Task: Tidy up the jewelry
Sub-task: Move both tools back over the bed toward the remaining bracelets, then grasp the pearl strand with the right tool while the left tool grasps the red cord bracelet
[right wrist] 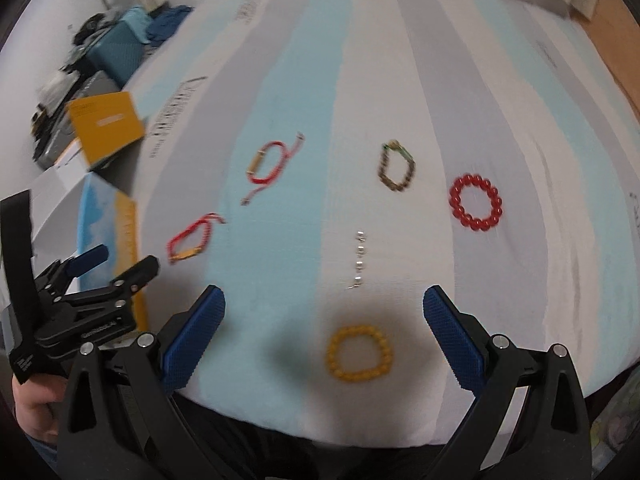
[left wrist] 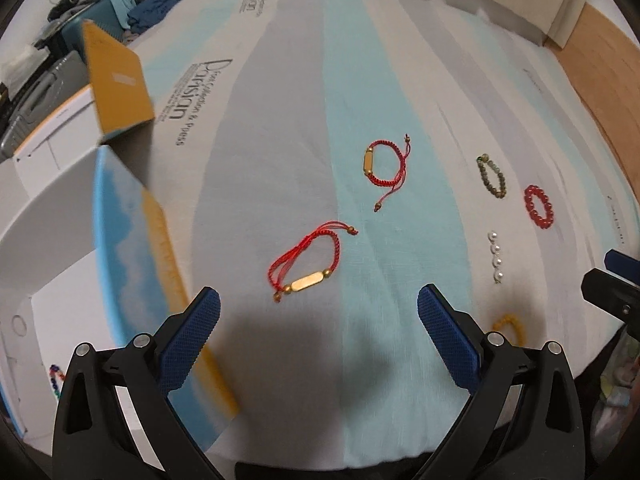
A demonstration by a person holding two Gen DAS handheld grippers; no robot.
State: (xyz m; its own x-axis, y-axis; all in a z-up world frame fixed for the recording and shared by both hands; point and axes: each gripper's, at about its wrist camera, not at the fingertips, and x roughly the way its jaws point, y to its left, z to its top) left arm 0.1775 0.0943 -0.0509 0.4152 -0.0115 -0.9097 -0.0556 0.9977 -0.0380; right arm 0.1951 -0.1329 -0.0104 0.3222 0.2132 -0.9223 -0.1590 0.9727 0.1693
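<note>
Several bracelets lie on a striped cloth. A red cord bracelet with a gold bar lies just ahead of my open, empty left gripper. A second red cord bracelet lies farther off. A green-brown bead bracelet, a red bead bracelet, a pearl strand and a yellow bead bracelet lie on the right. My right gripper is open and empty, with the yellow bracelet between its fingers' line and the camera.
An open white box with a blue and yellow lid flap stands at the left; a multicoloured bead bracelet lies inside. Clutter and bags sit at the far left. A wooden floor shows at the right past the cloth edge.
</note>
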